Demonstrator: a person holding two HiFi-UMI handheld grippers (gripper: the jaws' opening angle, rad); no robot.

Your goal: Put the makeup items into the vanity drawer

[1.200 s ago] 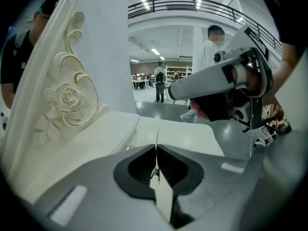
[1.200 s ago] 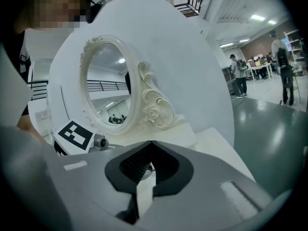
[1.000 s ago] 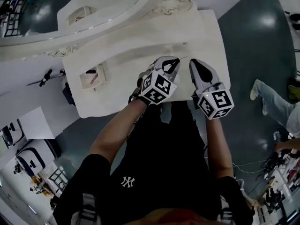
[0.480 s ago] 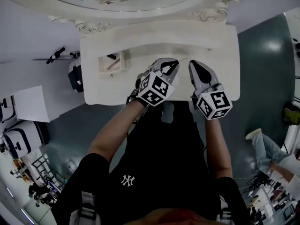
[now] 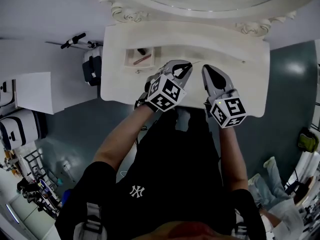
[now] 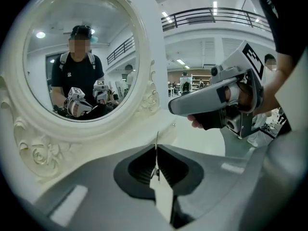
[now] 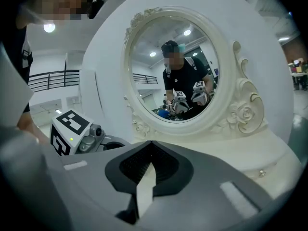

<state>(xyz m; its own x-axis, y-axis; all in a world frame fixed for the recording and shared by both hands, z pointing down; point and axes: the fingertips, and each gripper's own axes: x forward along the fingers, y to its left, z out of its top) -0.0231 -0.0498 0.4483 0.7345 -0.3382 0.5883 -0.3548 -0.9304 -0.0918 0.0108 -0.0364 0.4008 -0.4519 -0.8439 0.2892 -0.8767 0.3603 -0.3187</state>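
While both grippers hover over the vanity top (image 5: 240, 91) near its front edge, left gripper (image 5: 184, 68) is closed on a thin rod (image 6: 157, 139) (tip sticks out fwd), and right gripper (image 5: 208, 70) is closed w/ nothing. A pink pencil (image 5: 142, 59) lies in the open compartment (image 5: 131, 64) near the back-left corner.

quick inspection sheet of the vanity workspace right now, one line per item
surface: white carved vanity top, bare in front of both tongs
job's things: small open compartment holds a pink pencil-like stick and a small dark item; thin pale stick is in the left tongs
clutter: nothing seen on the top
grippers: left tongs shut on the thin pale stick; right tongs shut and empty; both over the top's front middle
cables: nothing seen on the vanity
surroundings: oval mirror in a carved white frame, dark grey floor, white cabinet
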